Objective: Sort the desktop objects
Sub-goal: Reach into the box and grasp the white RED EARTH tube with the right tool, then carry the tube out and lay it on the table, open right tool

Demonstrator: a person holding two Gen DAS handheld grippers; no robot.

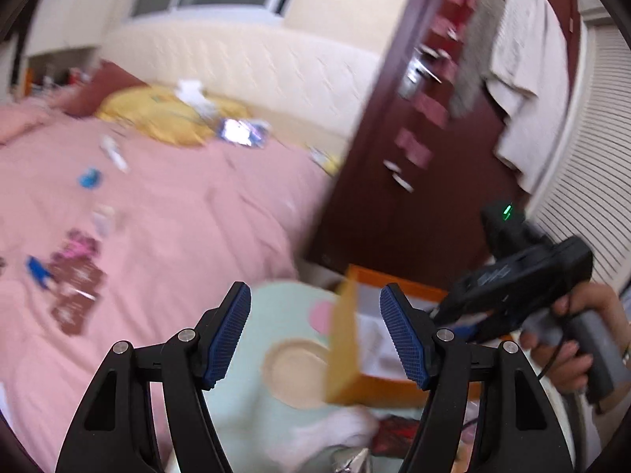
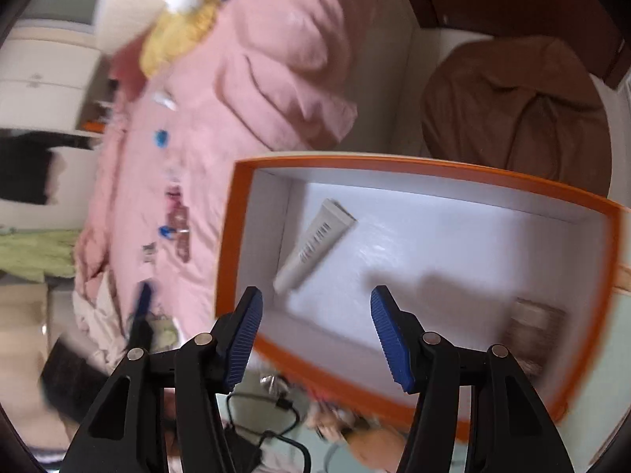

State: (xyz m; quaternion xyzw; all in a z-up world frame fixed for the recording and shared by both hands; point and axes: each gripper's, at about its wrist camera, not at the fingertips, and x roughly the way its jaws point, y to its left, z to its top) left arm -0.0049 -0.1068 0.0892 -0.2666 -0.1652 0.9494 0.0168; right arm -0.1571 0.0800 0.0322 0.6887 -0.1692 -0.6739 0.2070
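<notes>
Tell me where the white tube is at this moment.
In the right wrist view, the white tube lies inside the orange box, on its white floor near the left wall, beyond the open right gripper.

We see a tube [image 2: 315,245] lying in the box's [image 2: 434,165] left part; the bed [image 2: 276,59] lies left of and behind it.

Both views motion-blurred. Small items on the pink bed [image 1: 189,213] too smeared to ID: blue bits, brown packets [image 1: 77,280], white tube-ish thing. Orange box [image 1: 347,339] partly behind left gripper [image 1: 315,335] arm, near corner cut off. Right wrist view: brownish item [image 2: 532,331] in the box's right near corner is a blur, can't tell what. Tube [image 2: 315,244] print unreadable. Cable [image 2: 276,429] hidden behind right gripper [image 2: 315,335] arms.
</notes>
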